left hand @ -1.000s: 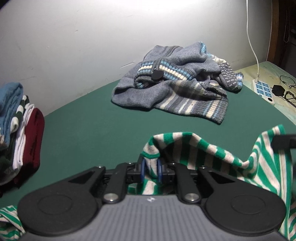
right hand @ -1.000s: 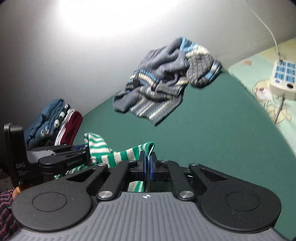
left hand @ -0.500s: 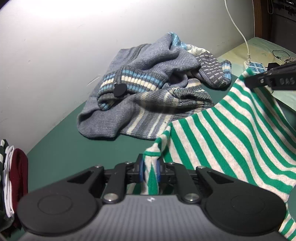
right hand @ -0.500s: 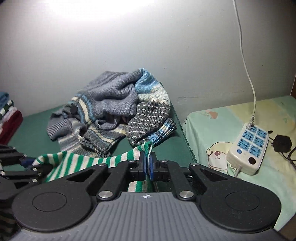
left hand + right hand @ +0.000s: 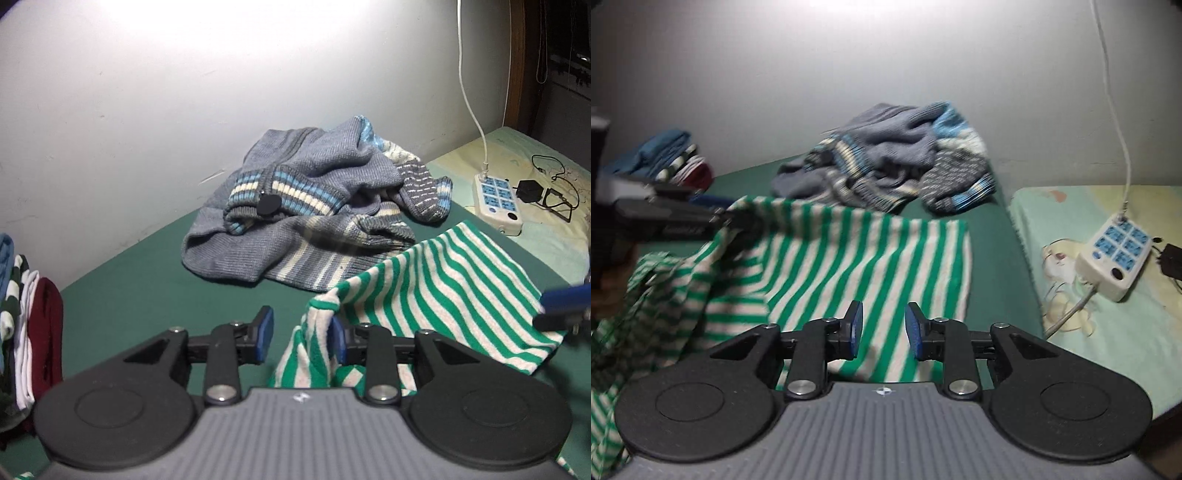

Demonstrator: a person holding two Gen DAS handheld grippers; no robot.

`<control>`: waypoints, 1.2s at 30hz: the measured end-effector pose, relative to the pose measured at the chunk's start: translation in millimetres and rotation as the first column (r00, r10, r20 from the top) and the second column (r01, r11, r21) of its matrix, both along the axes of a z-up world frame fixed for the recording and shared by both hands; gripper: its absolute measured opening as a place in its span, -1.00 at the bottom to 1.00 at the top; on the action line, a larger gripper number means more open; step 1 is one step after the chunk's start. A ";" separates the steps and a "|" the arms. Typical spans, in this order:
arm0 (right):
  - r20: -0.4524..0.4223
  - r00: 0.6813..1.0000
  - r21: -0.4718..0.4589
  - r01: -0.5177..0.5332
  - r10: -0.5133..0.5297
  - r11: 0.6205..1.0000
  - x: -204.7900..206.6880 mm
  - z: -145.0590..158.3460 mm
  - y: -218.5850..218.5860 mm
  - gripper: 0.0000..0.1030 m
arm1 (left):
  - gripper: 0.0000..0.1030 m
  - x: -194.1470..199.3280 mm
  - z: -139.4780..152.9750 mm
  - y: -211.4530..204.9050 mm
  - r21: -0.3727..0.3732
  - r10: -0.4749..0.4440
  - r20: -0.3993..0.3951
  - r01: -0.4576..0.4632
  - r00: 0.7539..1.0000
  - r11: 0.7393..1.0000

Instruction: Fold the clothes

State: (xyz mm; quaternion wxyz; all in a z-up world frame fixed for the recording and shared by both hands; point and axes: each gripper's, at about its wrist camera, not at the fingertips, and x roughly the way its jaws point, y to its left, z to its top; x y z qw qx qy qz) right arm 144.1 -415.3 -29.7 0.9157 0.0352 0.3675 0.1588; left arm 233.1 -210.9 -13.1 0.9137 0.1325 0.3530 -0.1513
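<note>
A green-and-white striped garment [image 5: 849,258] lies spread on the green table cover [image 5: 147,288]. In the left wrist view the garment [image 5: 436,291] has a bunched corner against the right pad of my left gripper [image 5: 301,332], whose jaws stand apart. My right gripper [image 5: 882,330] is open just above the garment's near edge, with nothing between its pads. The left gripper's body [image 5: 665,221] shows at the left of the right wrist view. The right gripper's blue pad [image 5: 565,299] shows at the right edge of the left wrist view.
A crumpled grey-blue striped knit sweater [image 5: 314,214] lies near the wall. A stack of folded clothes [image 5: 26,321] sits at the left. A white power strip [image 5: 1115,254] with cable and a black adapter [image 5: 528,190] lie on the pale sheet at the right.
Both grippers moved forward with the striped garment, spread it over the table and opened. The garment now lies flat instead of hanging between the pads.
</note>
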 end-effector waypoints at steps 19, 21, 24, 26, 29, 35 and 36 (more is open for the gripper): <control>0.028 0.996 0.020 0.080 -0.080 0.997 -22.3 17.9 11.7 -0.64 | 0.51 -75.2 38.0 102.3 -0.019 0.194 0.028 -0.194 0.981 0.981; -0.001 0.999 0.075 -0.049 0.050 0.996 -37.6 17.5 39.5 -0.64 | 0.54 -105.5 37.9 130.1 -0.019 0.269 0.020 -0.269 0.963 0.963; -0.036 0.970 0.103 -0.236 0.241 0.966 -67.0 13.4 89.8 -0.64 | 0.55 -158.3 31.1 161.7 -0.025 0.368 0.001 -0.368 0.930 0.929; -0.064 0.940 0.092 -0.330 0.336 0.940 -87.0 7.1 120.6 -0.58 | 0.51 -194.4 22.4 176.0 -0.038 0.412 -0.029 -0.413 0.911 0.910; -0.095 0.909 0.055 -0.403 0.407 0.913 -112.3 -1.0 151.2 -0.36 | 0.22 -241.9 4.5 183.7 0.000 0.436 -0.068 -0.437 0.897 0.899; -0.118 0.920 -0.054 -0.381 0.373 0.923 -145.7 -13.7 176.5 -0.08 | 0.35 -296.6 -24.4 186.3 -0.038 0.385 -0.196 -0.400 0.902 0.916; -0.111 0.925 -0.068 -0.371 0.363 0.926 -149.8 -16.0 179.1 -0.07 | 0.35 -301.5 -27.0 186.1 -0.069 0.376 -0.217 -0.398 0.901 0.915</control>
